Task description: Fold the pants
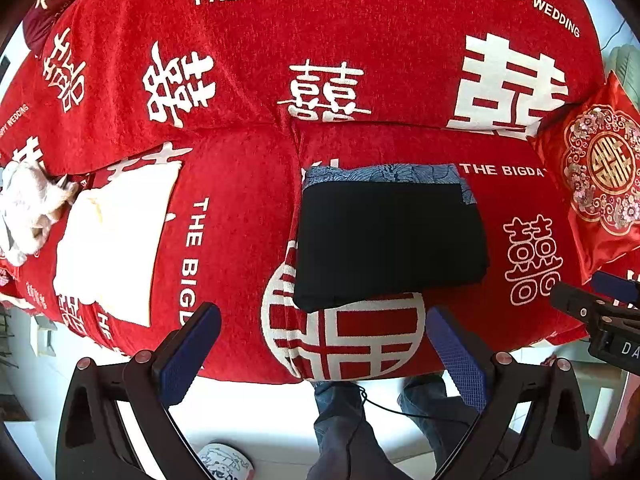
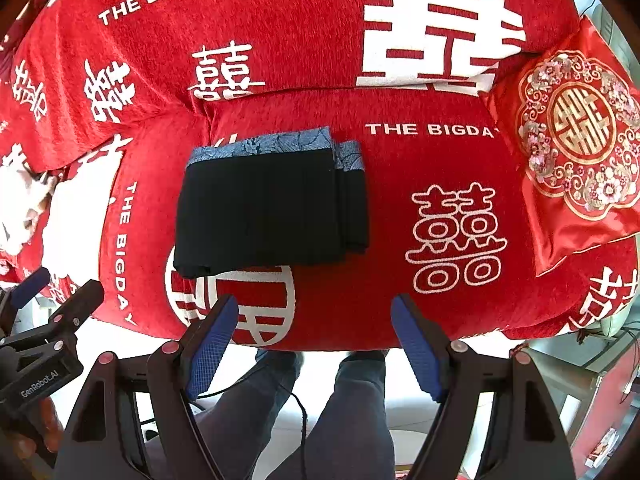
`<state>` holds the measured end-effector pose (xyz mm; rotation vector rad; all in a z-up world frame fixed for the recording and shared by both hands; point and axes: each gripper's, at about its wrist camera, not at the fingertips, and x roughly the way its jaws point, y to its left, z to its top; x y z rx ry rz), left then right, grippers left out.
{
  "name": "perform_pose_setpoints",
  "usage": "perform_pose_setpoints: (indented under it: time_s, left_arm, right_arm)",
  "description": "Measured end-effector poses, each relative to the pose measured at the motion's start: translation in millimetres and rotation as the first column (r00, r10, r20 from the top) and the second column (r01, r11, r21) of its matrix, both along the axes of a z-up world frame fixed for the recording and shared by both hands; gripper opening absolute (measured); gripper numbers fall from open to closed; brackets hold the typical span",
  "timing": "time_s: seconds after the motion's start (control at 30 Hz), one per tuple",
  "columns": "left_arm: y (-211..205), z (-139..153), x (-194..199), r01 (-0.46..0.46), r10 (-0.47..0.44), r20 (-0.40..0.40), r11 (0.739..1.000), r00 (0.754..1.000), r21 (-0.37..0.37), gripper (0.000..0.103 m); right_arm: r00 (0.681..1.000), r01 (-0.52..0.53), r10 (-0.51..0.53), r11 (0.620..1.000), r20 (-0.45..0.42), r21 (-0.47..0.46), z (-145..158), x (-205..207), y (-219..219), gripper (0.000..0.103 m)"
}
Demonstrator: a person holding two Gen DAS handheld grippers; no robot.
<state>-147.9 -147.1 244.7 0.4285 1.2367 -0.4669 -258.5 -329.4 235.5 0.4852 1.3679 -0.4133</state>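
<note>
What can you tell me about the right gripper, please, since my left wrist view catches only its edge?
Observer: The right gripper is open, its fingers wide apart with nothing between them, pointing at the sofa seat just right of the pants' near edge.
Operator: Thank you. How does the right side of the fold look from there?
Observer: The folded black pants show stepped layers along their right edge, each one sticking out a little past the one above rather than lying flush.
Operator: And where is my left gripper relative to them?
Observer: The left gripper sits off to the left of the pants' near left corner, clear of the fabric.
</note>
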Motion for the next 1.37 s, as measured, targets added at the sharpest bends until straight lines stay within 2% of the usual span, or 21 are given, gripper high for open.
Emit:
perform_pose_setpoints:
  time_s: [1.37]
  left_arm:
    - [-6.4,-0.7,1.8,-0.024,0.024,-0.006,1.0,1.0,-0.009,0.103]
  right_arm:
    - [0.998,-0.055,0.055,0.998,-0.016,0.001,-5.8,12.5,4.1,0.082]
